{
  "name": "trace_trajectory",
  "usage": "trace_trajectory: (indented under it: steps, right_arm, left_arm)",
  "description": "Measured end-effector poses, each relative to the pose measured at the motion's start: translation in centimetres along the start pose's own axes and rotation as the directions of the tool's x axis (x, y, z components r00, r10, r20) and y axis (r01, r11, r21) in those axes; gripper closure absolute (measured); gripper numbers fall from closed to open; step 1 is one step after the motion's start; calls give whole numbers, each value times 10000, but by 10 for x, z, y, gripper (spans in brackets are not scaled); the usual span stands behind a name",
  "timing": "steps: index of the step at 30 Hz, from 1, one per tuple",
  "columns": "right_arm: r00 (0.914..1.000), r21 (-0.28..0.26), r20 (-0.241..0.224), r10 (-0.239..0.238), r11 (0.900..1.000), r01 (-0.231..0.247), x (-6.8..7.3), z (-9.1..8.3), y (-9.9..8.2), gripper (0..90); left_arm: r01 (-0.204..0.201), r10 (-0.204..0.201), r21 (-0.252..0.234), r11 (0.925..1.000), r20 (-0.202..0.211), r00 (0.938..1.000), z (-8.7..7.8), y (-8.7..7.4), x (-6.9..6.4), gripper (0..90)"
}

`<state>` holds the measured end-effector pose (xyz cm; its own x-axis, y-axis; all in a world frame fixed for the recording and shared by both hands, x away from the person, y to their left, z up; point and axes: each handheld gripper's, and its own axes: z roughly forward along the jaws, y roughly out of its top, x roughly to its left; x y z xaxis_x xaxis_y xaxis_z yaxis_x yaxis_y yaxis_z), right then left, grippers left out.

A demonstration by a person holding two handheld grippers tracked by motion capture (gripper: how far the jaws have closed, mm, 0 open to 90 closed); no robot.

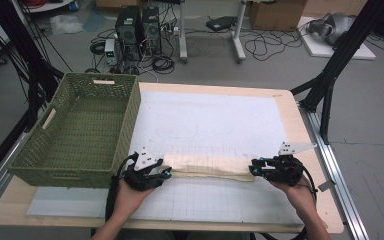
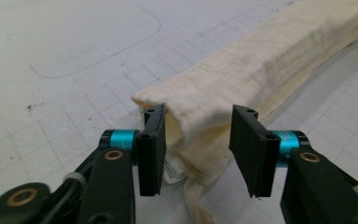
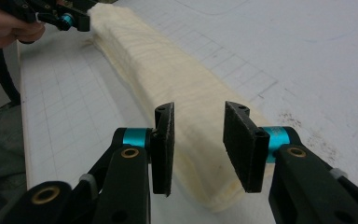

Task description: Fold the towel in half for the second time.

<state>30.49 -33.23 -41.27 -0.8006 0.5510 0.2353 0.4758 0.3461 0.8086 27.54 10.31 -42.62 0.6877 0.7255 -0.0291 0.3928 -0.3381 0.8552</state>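
Observation:
A cream cloth (image 1: pixel 210 166), folded into a long narrow strip, lies across the white gridded mat (image 1: pixel 215 117) near the table's front. My left gripper (image 1: pixel 167 172) is at its left end. In the left gripper view the cloth (image 2: pixel 261 51) runs away to the upper right, and its near end sits between the parted jaws of that gripper (image 2: pixel 198 112); the right pad stands clear of it. My right gripper (image 1: pixel 252 170) is at the strip's right end. Its jaws (image 3: pixel 200 108) stand apart over the cloth (image 3: pixel 154 65), not pressing it. The left gripper (image 3: pixel 74 21) shows far off.
A green woven basket (image 1: pixel 130 115), empty, stands on the left of the table, right beside my left hand. The mat has faint pencil outlines. Black frame legs (image 1: pixel 330 75) rise by the table's right edge. Cables and computers lie on the floor beyond.

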Motion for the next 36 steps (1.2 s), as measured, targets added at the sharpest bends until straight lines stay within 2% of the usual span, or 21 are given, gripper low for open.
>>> trace_trajectory:
  steps: [4, 8, 11, 16, 19, 21, 27, 30, 31, 34, 36]
  right_arm:
    - [9999, 232, 20, -106, 9997, 105, 2, 11, 3, 710]
    - [9999, 411, 60, -119, 9991, 117, 1, 23, 6, 744]
    - [10000, 542, -3, -60, 9985, 60, 0, 30, 7, 754]
    - [9999, 910, -124, -115, 9958, 126, 1, 40, 2, 762]
    - [9997, 1087, -151, -177, 9939, 192, 0, 43, -1, 770]
    - [9998, 1130, -101, -180, 9934, 190, 0, 43, -2, 770]
    - [9998, 1391, -62, -204, 9901, 211, -1, 44, -7, 770]
    - [9999, 1399, -58, -159, 9900, 166, 0, 44, -8, 770]
    - [9999, 1404, -33, -157, 9900, 160, 0, 44, -8, 770]
    - [9997, 1361, -20, -237, 9904, 237, 0, 44, -9, 769]
    - [9997, 1335, -2, -248, 9907, 246, 1, 44, -8, 769]
  left_arm:
    - [-163, 163, -210, 9996, -3, 9999, 1, 11, 0, 561]
    - [-199, 202, -261, 9995, 108, 9997, 11, 24, 2, 610]
    - [-66, 73, -292, 9996, 263, 9996, 20, 30, 2, 656]
    - [168, -163, -300, 9994, 158, 9997, 27, 34, 3, 714]
    - [109, -105, -241, 9997, 146, 9998, 28, 34, 2, 742]
    - [201, -196, -435, 9989, 127, 9997, 25, 35, 3, 742]
    - [29, -27, -447, 9990, 45, 10000, 18, 39, 5, 732]
    - [248, -239, -606, 9979, 161, 9996, 15, 41, 7, 713]
    - [209, -198, -615, 9979, 183, 9996, 14, 42, 7, 705]
    - [7, 0, -405, 9992, 169, 9999, 15, 43, 7, 704]
    - [-125, 127, -67, 9999, 244, 9996, 19, 41, 6, 728]
